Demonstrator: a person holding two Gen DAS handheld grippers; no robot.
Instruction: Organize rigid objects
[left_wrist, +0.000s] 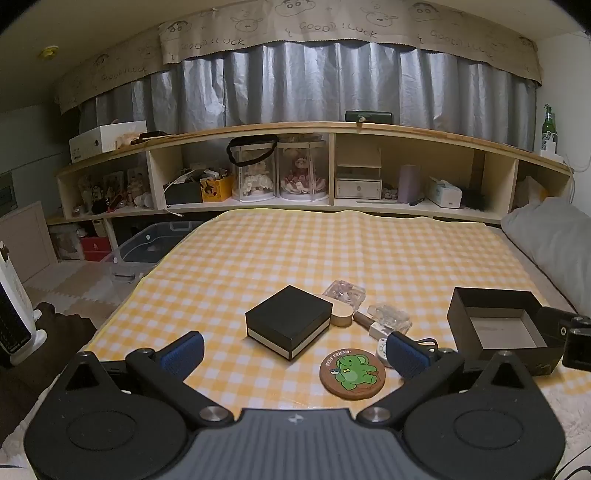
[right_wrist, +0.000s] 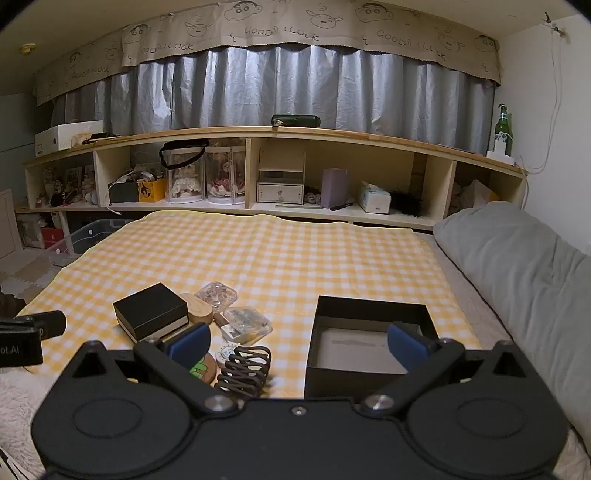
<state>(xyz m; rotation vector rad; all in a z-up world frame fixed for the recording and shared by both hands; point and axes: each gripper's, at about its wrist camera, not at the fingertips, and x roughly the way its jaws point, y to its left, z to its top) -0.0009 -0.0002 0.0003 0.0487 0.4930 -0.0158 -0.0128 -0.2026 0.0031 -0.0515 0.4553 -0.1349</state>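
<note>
- Left wrist view: the left gripper (left_wrist: 294, 350) has its two blue padded fingers (left_wrist: 183, 355) spread wide, with nothing between them; it hovers over a yellow-and-white checked cloth (left_wrist: 295, 251) with a soft, slightly wrinkled surface.
- A closed square black box with a cream band around its base (left_wrist: 289, 325) sits on the cloth ahead of the fingers.
- Just beside it lie a rounded light wooden block (left_wrist: 341, 314) and two clear plastic cases (left_wrist: 389, 314), one behind the other.
- A round brown cork-like coaster with a green elephant print (left_wrist: 352, 373) lies flat, near the right finger.
- An open black cardboard box with a pale inside bottom (left_wrist: 498, 325) stands further right.
- Right wrist view: the right gripper (right_wrist: 297, 345) is also released, its jaws wide apart and empty, above the near wall of the same open black cardboard box (right_wrist: 369, 332).
- A dark coiled wire spring-like object (right_wrist: 243, 369) lies near the left finger, touching a round white disc (right_wrist: 227, 352).
- A grey soft pillow (right_wrist: 517, 266) lies at the right.
</note>
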